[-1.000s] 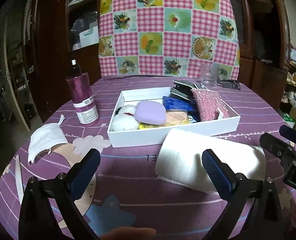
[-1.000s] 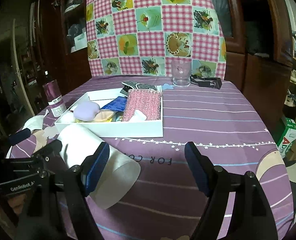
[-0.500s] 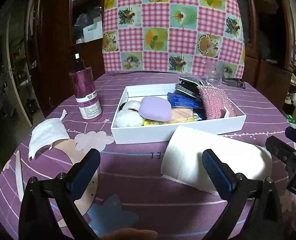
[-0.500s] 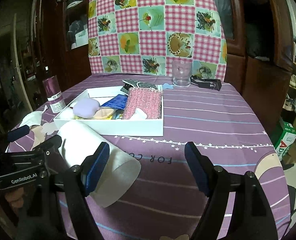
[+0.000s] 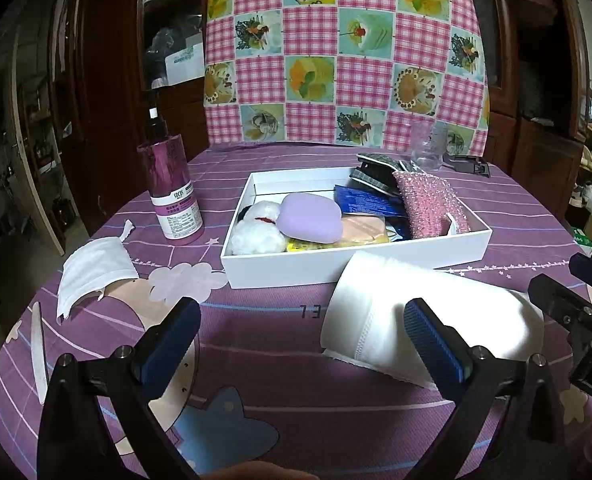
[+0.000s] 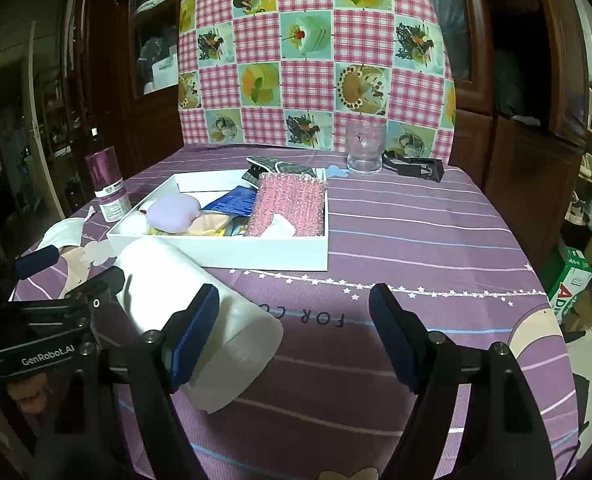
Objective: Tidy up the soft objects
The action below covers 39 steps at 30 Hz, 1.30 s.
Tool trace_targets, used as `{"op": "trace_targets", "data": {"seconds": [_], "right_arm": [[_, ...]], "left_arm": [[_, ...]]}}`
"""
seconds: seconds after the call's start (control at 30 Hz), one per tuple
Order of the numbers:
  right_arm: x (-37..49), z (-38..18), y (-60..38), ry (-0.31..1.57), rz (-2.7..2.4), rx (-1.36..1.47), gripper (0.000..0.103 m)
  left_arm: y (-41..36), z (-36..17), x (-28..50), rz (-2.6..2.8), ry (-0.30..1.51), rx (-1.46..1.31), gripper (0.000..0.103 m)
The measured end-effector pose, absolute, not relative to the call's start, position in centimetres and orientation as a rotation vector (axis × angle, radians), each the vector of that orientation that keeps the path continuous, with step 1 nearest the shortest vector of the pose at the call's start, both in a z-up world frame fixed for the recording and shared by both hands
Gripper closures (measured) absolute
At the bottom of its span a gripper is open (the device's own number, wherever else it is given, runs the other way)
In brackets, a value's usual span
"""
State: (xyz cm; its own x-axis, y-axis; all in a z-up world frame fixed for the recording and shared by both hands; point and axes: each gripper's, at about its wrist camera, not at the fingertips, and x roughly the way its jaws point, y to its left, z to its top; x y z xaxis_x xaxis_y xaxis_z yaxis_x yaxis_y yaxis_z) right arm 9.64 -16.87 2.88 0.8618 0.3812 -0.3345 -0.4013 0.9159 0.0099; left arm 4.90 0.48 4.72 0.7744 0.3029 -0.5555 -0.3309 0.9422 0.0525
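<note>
While the purple-clothed table (image 5: 515, 208) carries a white box (image 5: 335, 266) filled with soft items, a rolled white towel (image 5: 447, 312) lies just before it. Left gripper (image 5: 301, 344) and right gripper (image 6: 294, 334) hover with jaws wide apart, grasping nothing; a white mask (image 5: 92, 268) lies at left.

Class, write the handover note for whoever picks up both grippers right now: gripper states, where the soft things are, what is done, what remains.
Left gripper: open, empty.
Right gripper: open, empty.
White box: already holds the cotton balls, lilac sponge, pink scrubber and other bits.
White roll: lying on the tablecloth before the box, between the grippers.
White mask: on the cloth beside the purple bottle.
Left: probably box the roll and mask.
</note>
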Motion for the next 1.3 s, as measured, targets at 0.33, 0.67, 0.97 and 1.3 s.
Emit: {"op": "trace_targets", "data": {"seconds": [0.33, 0.67, 0.97, 1.3], "right_arm": [[9.78, 2.84, -16.90, 0.343, 0.410, -0.061, 0.025], [9.88, 2.77, -16.92, 0.344, 0.410, -0.062, 0.025], [9.91, 2.75, -16.90, 0.345, 0.411, -0.063, 0.025], [9.94, 2.73, -16.92, 0.345, 0.412, -0.063, 0.025]], "left_arm": [[0.43, 4.79, 4.87, 0.346, 0.590, -0.047, 0.000], [0.38, 4.82, 4.82, 0.348, 0.588, -0.045, 0.000], [0.29, 4.85, 4.76, 0.348, 0.584, -0.041, 0.000], [-0.15, 5.07, 4.70, 0.347, 0.575, 0.007, 0.000]]}}
